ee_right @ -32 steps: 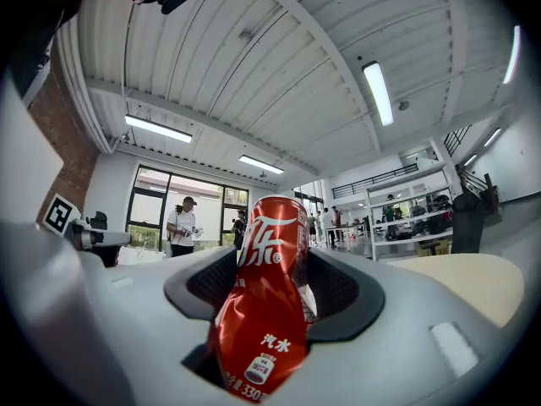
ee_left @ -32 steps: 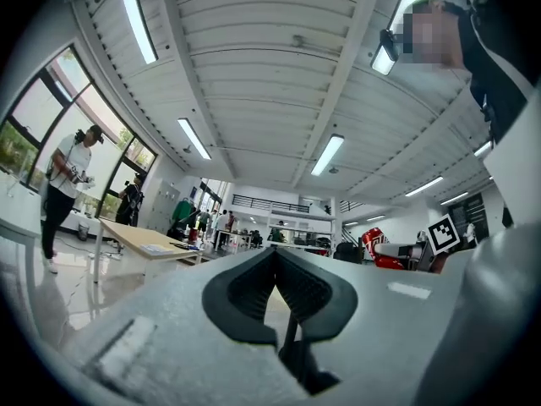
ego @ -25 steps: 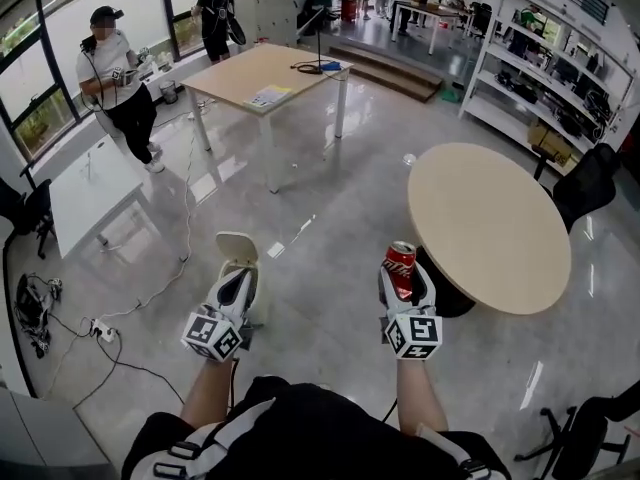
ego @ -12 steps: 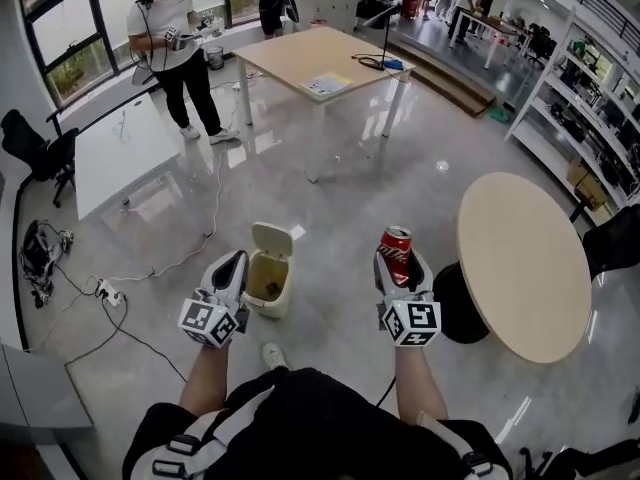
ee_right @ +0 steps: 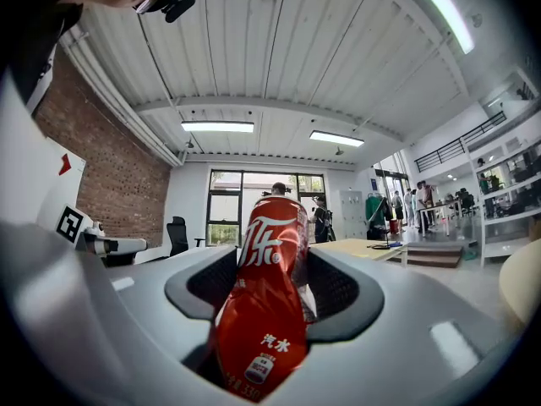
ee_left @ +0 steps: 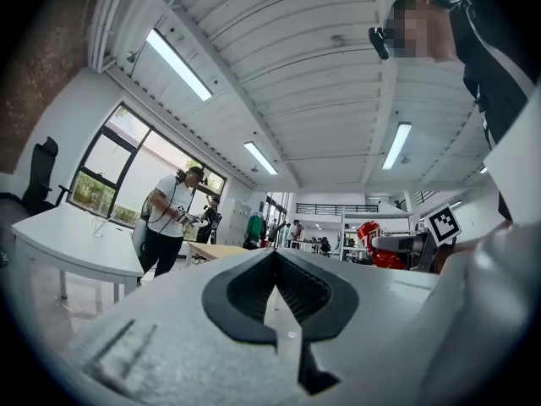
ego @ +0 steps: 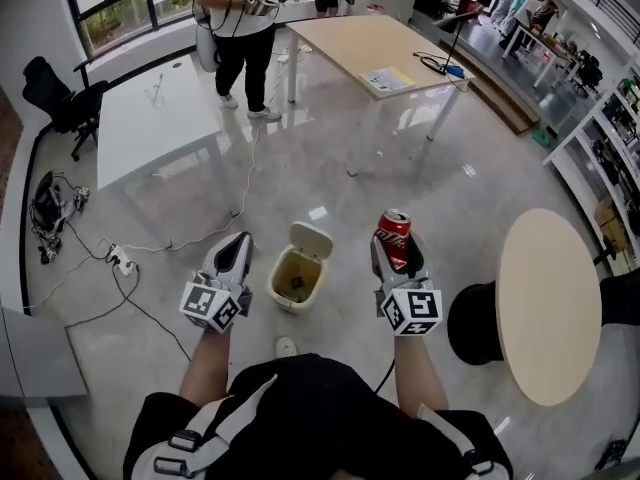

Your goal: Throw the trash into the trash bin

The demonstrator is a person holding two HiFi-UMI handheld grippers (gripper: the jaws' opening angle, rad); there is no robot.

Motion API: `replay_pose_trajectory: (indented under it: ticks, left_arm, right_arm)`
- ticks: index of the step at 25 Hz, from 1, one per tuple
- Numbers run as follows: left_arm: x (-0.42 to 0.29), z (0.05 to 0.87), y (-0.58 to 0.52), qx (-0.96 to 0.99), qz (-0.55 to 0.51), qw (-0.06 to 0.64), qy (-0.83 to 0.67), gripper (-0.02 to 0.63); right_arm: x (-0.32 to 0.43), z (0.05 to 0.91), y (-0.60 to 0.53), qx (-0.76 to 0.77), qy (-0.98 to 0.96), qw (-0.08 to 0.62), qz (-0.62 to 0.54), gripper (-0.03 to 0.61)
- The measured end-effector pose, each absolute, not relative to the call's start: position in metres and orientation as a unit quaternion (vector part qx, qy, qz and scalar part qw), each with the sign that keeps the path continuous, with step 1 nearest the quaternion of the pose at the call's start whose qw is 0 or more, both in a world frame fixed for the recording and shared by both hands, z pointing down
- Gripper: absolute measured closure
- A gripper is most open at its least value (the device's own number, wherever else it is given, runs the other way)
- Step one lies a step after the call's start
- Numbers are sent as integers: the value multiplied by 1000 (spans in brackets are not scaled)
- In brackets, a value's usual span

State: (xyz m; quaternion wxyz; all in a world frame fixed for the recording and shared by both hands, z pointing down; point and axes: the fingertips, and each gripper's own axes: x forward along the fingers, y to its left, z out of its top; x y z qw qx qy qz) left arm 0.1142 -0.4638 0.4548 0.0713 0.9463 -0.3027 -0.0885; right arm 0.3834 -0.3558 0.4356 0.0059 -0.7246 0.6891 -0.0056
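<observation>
Gripping red can [ego: 393, 236] upright in right hand-held gripper [ego: 397, 258], jaws pressing on its sides. Carrying left hand-held gripper [ego: 238, 253] pinched together, empty. Seeing trash bin [ego: 283, 301] standing lid-open on floor between the two, lying left of and below the can. Likely needing a leftward shift over the opening.

bin [ego: 296, 280]: right of left gripper [ego: 238, 244] | can [ego: 393, 230]: in right gripper [ego: 397, 255]

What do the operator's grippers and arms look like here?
The left gripper and right gripper are white-grey moulded shells, each tapering to two jaws lined with black ribbed pads. Each carries a cube with black-and-white square markers at the back. The person wears a black top with pale shoulder straps; no sleeves cover the forearms.
</observation>
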Motion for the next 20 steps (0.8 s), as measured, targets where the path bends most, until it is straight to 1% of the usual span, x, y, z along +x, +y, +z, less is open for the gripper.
replay_pose_trajectory:
  ticks: [4,7,20]
  left_arm:
    - [106,461,-481,945,-75,78,-309,614]
    - [97,477,-489,940,-60,96,-322,614]
    - [98,538,-510,910,-9,153,-385,614]
  right_arm:
    - [362,451,-392,-706,707,2,-27,311]
    - [347,467,-410,-690,722,-10,-48,311]
    - [328,541,-479,-610,781,-54,-120,311]
